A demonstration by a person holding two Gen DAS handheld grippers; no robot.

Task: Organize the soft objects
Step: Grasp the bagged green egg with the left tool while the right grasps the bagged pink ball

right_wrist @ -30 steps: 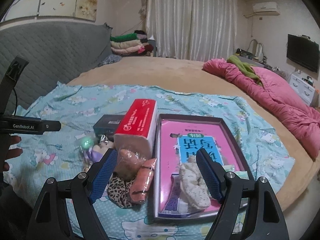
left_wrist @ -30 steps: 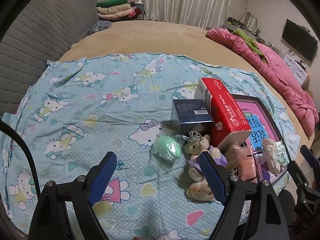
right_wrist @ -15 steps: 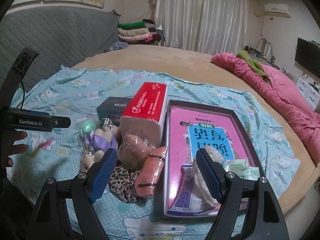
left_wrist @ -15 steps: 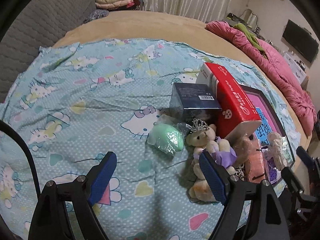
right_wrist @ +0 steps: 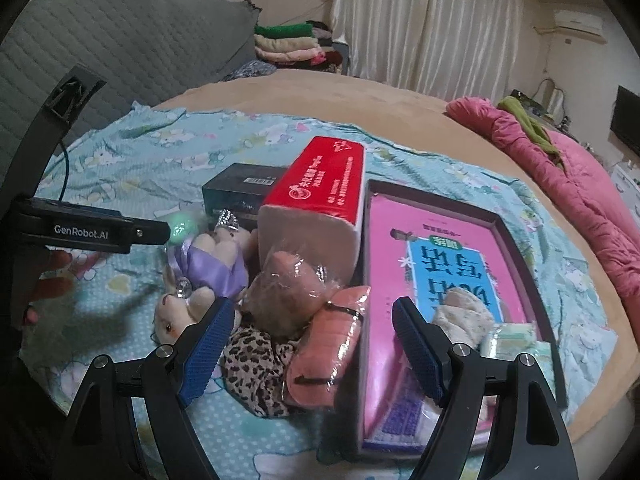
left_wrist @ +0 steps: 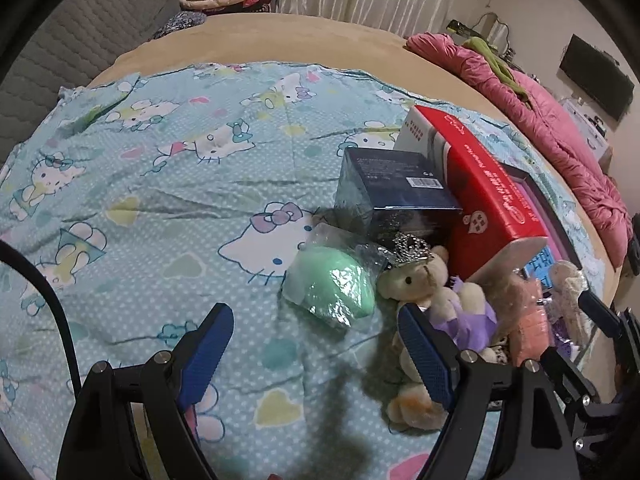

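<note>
A heap of soft things lies on the cartoon-cat sheet (left_wrist: 168, 184): a green item in plastic wrap (left_wrist: 334, 286), a crowned teddy bear in a purple dress (left_wrist: 432, 284) (right_wrist: 216, 258), a brown wrapped plush (right_wrist: 286, 286), an orange wrapped bundle (right_wrist: 332, 350) and a leopard-print cloth (right_wrist: 260, 364). My left gripper (left_wrist: 316, 354) hangs open just in front of the green item, its right finger beside the bear. Open too, my right gripper (right_wrist: 310, 344) hovers above the orange bundle and leopard cloth. A dark tray (right_wrist: 516, 236) holds a pink book, a cream fuzzy item (right_wrist: 460, 316) and small packets.
A red tissue pack (right_wrist: 320, 184) (left_wrist: 480, 192) and a dark blue box (left_wrist: 396, 188) stand behind the heap. A pink quilt (right_wrist: 560, 168) lies at the right, folded clothes (right_wrist: 288, 42) at the back. A hand (right_wrist: 44, 280) holds the left gripper.
Both grippers have sunk toward the heap, so the objects look larger and nearer. The jaws have kept the same width. Nothing on the sheet has moved.
</note>
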